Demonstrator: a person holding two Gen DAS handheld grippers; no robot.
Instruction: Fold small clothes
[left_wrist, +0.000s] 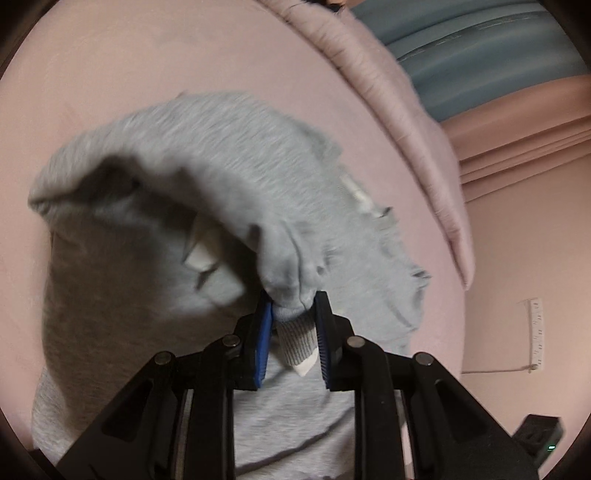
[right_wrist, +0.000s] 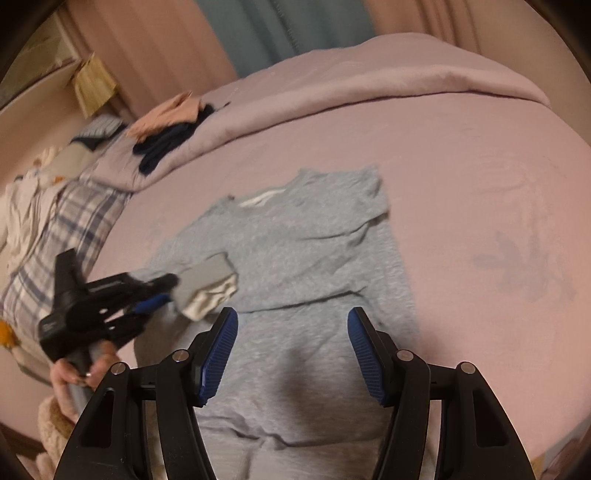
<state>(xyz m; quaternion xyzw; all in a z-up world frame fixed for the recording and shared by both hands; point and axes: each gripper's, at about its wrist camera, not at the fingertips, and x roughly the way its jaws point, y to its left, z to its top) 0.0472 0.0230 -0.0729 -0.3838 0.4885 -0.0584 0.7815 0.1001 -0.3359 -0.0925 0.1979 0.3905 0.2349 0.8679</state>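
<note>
Clenched on a bunched sleeve cuff, the left gripper (left_wrist: 293, 314) carries that grey fabric over the body of the shirt (right_wrist: 295, 236), its blue pads (left_wrist: 263, 343) pinching the ribbed end. Over the lower part of the shirt the right gripper (right_wrist: 291, 332) hangs with its jaws spread and nothing between them. Most of the shirt lies flat on the pink bed (right_wrist: 480, 155), neck towards the far side. A hand (right_wrist: 79, 371) grips the left tool's handle at the bed's left edge. Further off, on a rolled blanket (right_wrist: 332, 85), sits a pile of clothes (right_wrist: 166, 125); a plaid pillow (right_wrist: 62, 236) lies nearer.
</note>
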